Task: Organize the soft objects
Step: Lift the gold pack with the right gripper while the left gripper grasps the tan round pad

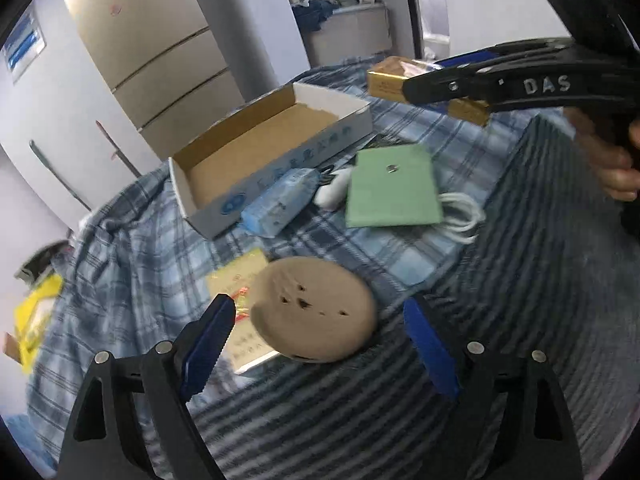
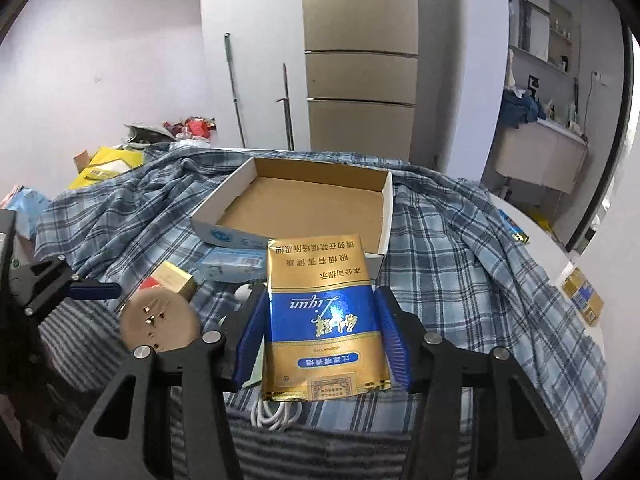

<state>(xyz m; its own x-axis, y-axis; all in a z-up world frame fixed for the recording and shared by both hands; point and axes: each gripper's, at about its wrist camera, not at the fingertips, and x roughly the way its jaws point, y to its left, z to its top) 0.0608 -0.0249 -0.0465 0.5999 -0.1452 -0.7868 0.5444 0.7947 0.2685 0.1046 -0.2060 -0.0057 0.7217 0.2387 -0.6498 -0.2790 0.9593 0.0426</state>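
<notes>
My right gripper [image 2: 322,336] is shut on a gold-and-blue soft pack [image 2: 320,312] and holds it in the air in front of an open cardboard box [image 2: 304,204]. The left wrist view shows this pack [image 1: 384,80] at the upper right, clamped by the right gripper [image 1: 412,86], above the bed and right of the box [image 1: 272,148]. My left gripper [image 1: 320,348] is open, its blue fingers [image 1: 212,344] on either side of a round tan disc [image 1: 314,308] without touching it. The disc [image 2: 160,320] rests partly on a flat gold pack [image 1: 240,280].
A blue tissue pack [image 1: 280,204], a green flat pouch [image 1: 392,188] and a white cable [image 1: 460,216] lie beside the box on a plaid cloth [image 2: 480,280]. A grey striped blanket [image 1: 520,280] covers the near side. Further packs [image 2: 582,296] sit at the right.
</notes>
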